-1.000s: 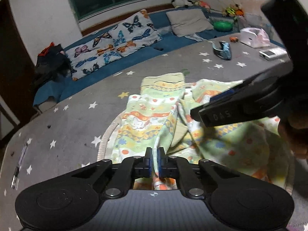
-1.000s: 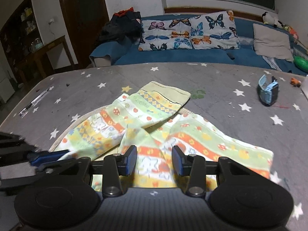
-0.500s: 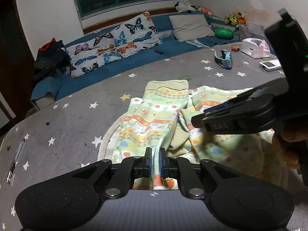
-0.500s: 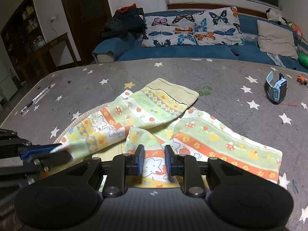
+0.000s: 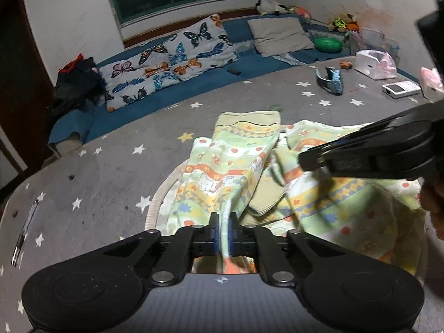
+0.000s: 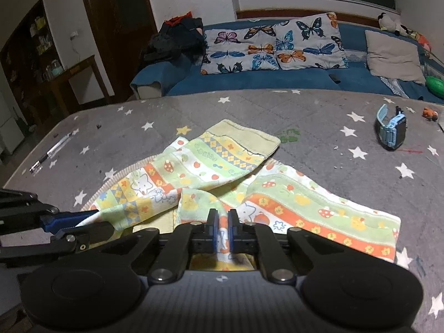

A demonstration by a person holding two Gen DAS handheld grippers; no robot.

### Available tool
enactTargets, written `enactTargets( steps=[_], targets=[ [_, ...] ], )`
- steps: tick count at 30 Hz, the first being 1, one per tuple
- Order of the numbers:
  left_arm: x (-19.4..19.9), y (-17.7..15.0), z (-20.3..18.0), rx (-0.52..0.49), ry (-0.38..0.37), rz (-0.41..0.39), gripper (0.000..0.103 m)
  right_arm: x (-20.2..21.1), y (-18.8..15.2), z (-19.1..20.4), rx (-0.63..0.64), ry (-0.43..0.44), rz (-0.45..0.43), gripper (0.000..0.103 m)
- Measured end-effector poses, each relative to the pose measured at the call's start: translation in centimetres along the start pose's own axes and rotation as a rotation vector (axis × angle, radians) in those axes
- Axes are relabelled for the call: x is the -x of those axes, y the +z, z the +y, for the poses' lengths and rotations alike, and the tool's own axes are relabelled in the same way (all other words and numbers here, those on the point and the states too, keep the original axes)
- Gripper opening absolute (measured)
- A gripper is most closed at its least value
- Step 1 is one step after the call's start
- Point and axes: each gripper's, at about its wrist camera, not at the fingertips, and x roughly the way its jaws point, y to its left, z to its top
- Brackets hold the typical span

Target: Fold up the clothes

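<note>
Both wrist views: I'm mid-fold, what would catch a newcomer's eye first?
The pastel patterned pants sprawl crumpled mid-table on the grey star-print cloth. Both grippers pinch their near edge: the left gripper and right gripper each have fabric between the pads. Beyond, butterfly cushions brighten the blue sofa; a blue watch lies right.

Left tongs [image 5: 223, 229] and right tongs [image 6: 223, 226] both pinched tight, low, side by side
</note>
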Motion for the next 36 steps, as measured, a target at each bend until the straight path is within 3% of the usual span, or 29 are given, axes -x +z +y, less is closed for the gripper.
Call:
enactTargets(
  steps=[6, 11, 20, 25, 31, 34, 36],
  targets=[
    [1.4, -0.5, 1.9, 0.085, 0.023, -0.018, 0.002, 3.2, -0.3, -1.0, -0.028, -0.020, -0.065, 0.004],
    [3.4, -1.9, 4.8, 0.203, 0.053, -0.031, 0.002, 8.6, -1.3, -3.6, -0.076, -0.057, -0.148, 0.004],
    [8.2, -7.9, 9.1, 0.387, 0.088, -0.016, 0.002, 18.6, -7.3, -9.3, -0.217, -0.144, -0.282, 0.003],
    [10.5, -12.0, 9.3, 0.449, 0.055, 0.019, 0.002, 21.3, -11.8, -12.0, -0.295, -0.214, -0.276, 0.003],
    [13.3, -15.7, 7.2, 0.390, 0.020, 0.076, 0.003, 22.7, -16.4, -14.9, -0.358, -0.316, -0.192, 0.000],
    [14.6, -15.8, 7.1, 0.371, 0.011, 0.081, 0.008, 23.3, -18.1, -15.5, -0.346, -0.365, -0.155, 0.000],
    [15.4, -15.2, 7.4, 0.354, 0.026, 0.063, 0.020, 23.8, -18.4, -15.5, -0.337, -0.366, -0.158, 0.000]
  ],
)
